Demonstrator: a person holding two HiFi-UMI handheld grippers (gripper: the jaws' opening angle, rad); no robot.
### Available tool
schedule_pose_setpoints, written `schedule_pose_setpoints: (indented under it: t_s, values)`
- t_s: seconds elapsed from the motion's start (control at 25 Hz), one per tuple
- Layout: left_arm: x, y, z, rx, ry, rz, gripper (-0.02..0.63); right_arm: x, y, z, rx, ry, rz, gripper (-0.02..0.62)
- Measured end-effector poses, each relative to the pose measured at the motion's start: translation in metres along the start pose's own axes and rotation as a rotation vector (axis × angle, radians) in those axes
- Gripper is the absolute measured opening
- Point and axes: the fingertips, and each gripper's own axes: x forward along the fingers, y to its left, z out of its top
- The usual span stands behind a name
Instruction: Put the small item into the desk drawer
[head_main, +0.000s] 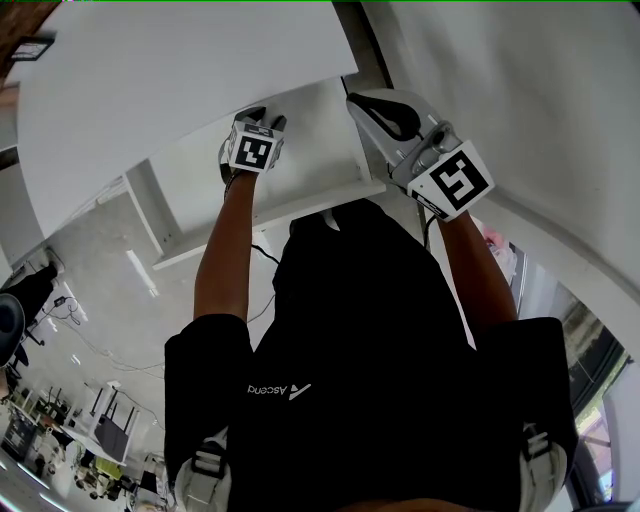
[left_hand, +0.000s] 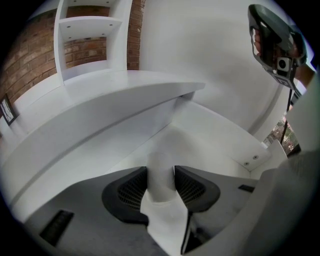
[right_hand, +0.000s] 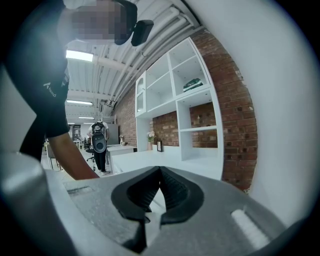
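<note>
A small white item (left_hand: 161, 170), blurred and roughly cylindrical, stands between the pads of my left gripper (left_hand: 161, 174), which is shut on it. In the head view the left gripper (head_main: 262, 118) reaches into the open white drawer (head_main: 320, 160) under the white desk top (head_main: 150, 90). The left gripper view has the drawer's floor (left_hand: 215, 130) straight ahead and its side wall (left_hand: 252, 160) to the right. My right gripper (head_main: 365, 105) hangs raised beside the drawer's right end with its jaws shut and nothing in them (right_hand: 160, 172). It also shows in the left gripper view as the right gripper (left_hand: 275, 40).
A white shelving unit (right_hand: 192, 100) stands against a brick wall (right_hand: 235, 115) behind the desk. A person with a backpack (right_hand: 100, 140) stands far off in the office. The desk's white side panel (head_main: 150, 215) runs down to the floor at the left.
</note>
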Motion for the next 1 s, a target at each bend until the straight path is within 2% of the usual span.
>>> schedule_pose_setpoints:
  t_s: [0.44, 0.8, 1.0]
  values:
    - [0.003, 0.004, -0.002, 0.0, 0.004, 0.027, 0.178, -0.003, 0.0, -0.004, 0.001, 0.008, -0.012, 0.002]
    - [-0.004, 0.008, -0.001, 0.004, -0.007, 0.051, 0.207, -0.004, 0.005, -0.006, 0.006, 0.017, -0.01, 0.0]
    - [-0.015, 0.009, 0.001, -0.001, -0.032, 0.069, 0.207, -0.005, 0.009, -0.005, 0.006, 0.012, -0.009, 0.0]
